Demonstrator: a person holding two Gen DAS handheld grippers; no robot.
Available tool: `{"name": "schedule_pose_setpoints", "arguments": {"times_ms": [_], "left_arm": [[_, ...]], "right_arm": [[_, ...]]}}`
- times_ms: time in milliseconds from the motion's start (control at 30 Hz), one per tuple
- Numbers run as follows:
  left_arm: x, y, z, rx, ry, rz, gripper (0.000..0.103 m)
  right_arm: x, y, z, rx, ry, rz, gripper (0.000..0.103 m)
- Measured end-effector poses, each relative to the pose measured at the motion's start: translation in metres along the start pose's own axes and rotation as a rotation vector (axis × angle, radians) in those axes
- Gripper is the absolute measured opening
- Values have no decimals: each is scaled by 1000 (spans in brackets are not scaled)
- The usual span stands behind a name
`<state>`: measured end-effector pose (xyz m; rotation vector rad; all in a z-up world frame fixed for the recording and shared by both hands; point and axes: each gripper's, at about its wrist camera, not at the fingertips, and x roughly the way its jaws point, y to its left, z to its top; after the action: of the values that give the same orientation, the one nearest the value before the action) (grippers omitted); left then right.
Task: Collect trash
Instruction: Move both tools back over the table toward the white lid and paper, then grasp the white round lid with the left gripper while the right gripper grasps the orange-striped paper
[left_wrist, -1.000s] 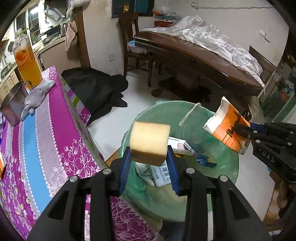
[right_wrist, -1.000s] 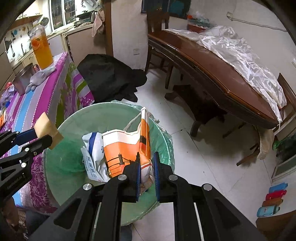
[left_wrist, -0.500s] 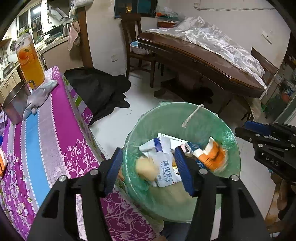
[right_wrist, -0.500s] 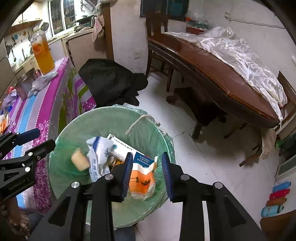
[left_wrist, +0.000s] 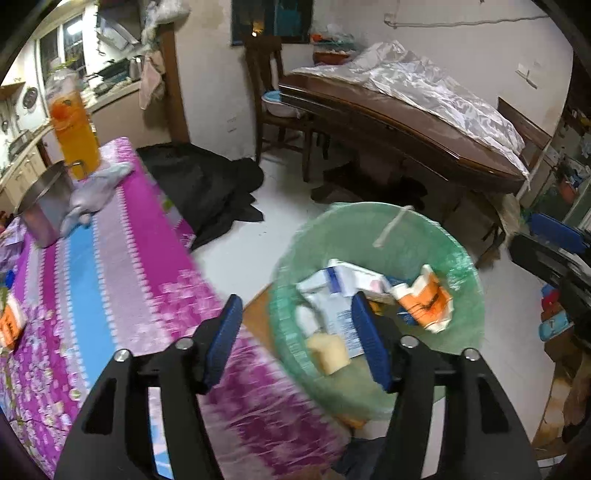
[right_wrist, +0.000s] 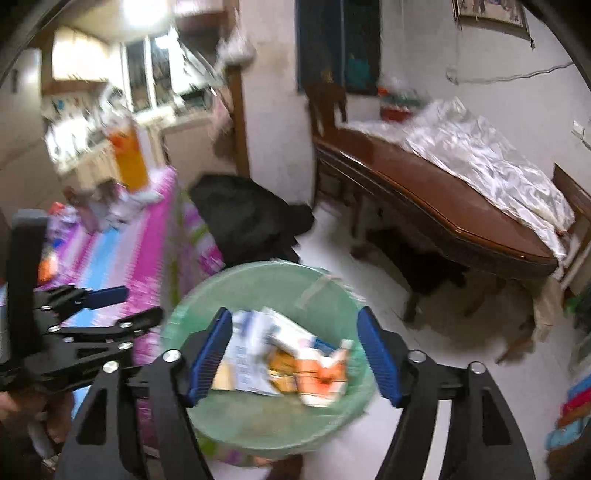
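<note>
A bin lined with a green bag (left_wrist: 465, 295) (right_wrist: 258, 288) stands on the floor beside the table. Inside lie a yellow sponge (left_wrist: 328, 350), white and blue paper packets (left_wrist: 332, 291) (right_wrist: 247, 347) and an orange and white carton (left_wrist: 424, 299) (right_wrist: 321, 376). My left gripper (left_wrist: 297, 338) hangs over the bin's left rim, its jaws opening with nothing between them. My right gripper (right_wrist: 295, 350) hovers above the bin, jaws opening wide and empty. The left gripper (right_wrist: 114, 306) also shows at the left of the right wrist view.
A table with a purple, blue and pink striped cloth (left_wrist: 110, 280) lies left of the bin, with a tall orange drink bottle (left_wrist: 74, 129), a metal pot (left_wrist: 44, 206) and a grey glove (left_wrist: 96, 188). A black cloth heap (left_wrist: 207, 184) lies on the floor. A dark wooden table (left_wrist: 406, 122) stands beyond.
The left gripper let go of the sponge and the right let go of the carton; both now lie in the bin. Both sets of jaws have widened and both grippers have drawn back.
</note>
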<state>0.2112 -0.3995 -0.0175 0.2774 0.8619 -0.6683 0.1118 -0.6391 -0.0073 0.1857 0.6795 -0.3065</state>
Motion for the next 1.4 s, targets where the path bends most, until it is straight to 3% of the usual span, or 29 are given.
{"name": "schedule_pose_setpoints", "arguments": {"times_ms": [100,233,500,700,800,967,1233,1267,1333,1400], "left_arm": [[-15,33,-10,-34,-29,36,69],[-36,98,-27,-125,-58,90,72],[-81,259,-68,-326,-79,267,74],[-101,387,-109,-464,-58,443,74],[-93,425,-120,-455,-24,479,74],[-77,455,-124,-437,-35,469,74],[-58,460,-110,-418,-55,435,69],[-58,462,-110,-426,-49,431,62],[-53,466,-111,-449,-24,386,38],[-54,467,-114,-463,-19,377,36]], "right_arm": [[-10,25,-12,16,-45,95,87],[-11,74,-22,2,-62,238,98],[-19,173,-18,-131,-115,400,98],[8,215,-15,-160,-55,478,98],[22,241,-15,-178,-25,510,98],[43,279,-16,-217,14,541,98],[70,320,-15,-245,52,577,98],[72,324,-14,-249,54,582,98],[75,331,-12,-258,56,593,98],[78,341,-11,-273,61,607,98]]}}
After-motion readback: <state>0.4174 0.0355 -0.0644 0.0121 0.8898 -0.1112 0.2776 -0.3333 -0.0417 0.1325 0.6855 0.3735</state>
